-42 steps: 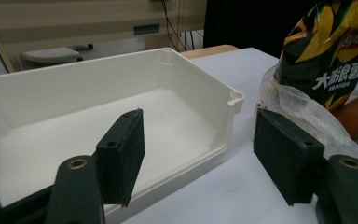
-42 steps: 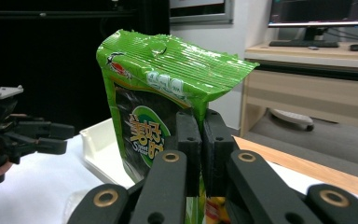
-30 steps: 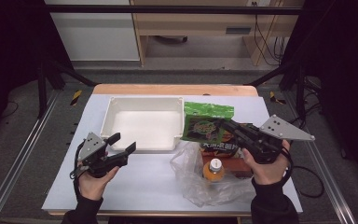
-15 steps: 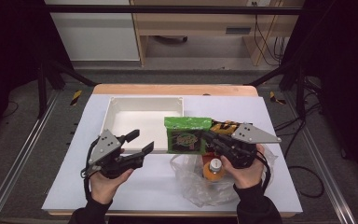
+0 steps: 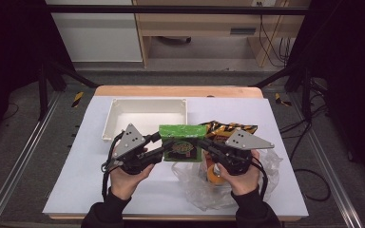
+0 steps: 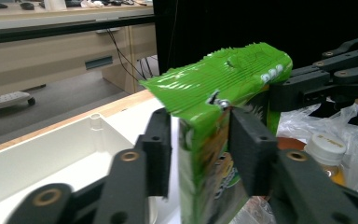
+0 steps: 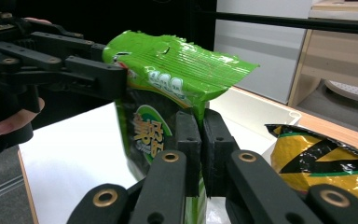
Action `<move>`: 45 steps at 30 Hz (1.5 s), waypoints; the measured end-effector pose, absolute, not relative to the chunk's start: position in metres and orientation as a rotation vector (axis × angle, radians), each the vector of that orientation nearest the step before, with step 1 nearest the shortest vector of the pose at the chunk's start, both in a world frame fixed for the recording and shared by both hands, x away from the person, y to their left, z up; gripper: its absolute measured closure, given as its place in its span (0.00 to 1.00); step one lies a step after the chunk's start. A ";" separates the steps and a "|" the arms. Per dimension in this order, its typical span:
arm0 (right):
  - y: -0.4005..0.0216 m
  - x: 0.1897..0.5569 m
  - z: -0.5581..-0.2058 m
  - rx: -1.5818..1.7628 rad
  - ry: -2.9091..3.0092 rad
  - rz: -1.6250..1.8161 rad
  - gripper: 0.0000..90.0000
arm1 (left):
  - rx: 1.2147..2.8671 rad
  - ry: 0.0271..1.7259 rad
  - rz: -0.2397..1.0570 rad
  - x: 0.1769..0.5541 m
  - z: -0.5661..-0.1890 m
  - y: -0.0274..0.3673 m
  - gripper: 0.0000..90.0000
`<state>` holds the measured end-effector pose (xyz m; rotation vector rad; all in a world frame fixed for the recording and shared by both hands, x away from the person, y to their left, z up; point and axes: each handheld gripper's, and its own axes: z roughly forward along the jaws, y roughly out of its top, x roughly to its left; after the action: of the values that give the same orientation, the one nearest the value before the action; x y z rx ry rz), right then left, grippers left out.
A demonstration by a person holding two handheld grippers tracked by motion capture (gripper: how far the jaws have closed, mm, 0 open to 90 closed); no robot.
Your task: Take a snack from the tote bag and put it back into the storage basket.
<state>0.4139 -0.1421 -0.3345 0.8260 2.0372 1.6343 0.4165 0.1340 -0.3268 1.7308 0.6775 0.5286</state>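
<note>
A green snack bag (image 5: 183, 142) hangs upright above the white table, between my two grippers. My right gripper (image 5: 200, 145) is shut on the bag's right edge; in the right gripper view its pads (image 7: 201, 140) pinch the thin seam of the green bag (image 7: 177, 70). My left gripper (image 5: 164, 145) reaches the bag's left edge. Its jaws have just been closing. In the left gripper view the green bag (image 6: 223, 74) stands between them (image 6: 200, 144), touching one pad, with a thin gap at the other. The right gripper (image 6: 279, 93) shows beyond the bag.
A white tray (image 5: 145, 116) lies behind the left gripper. A yellow-and-black snack bag (image 5: 228, 129) lies behind the right gripper. Under the right hand is a crumpled clear plastic bag (image 5: 266, 175) with a capped bottle (image 5: 215, 172) of orange drink in it.
The right gripper carried the green bag left and forward to the table's middle. The left gripper rose and moved right to the bag, and its jaws narrowed around the bag's edge.
</note>
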 end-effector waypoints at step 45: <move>-0.211 0.395 -0.346 0.991 1.886 1.511 0.41 | 1.724 0.780 0.666 0.424 -0.312 0.191 0.92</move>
<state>0.3950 -0.2107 -0.3459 0.9905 1.8861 1.5112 0.4242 0.1906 -0.3118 1.7237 0.7801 0.6664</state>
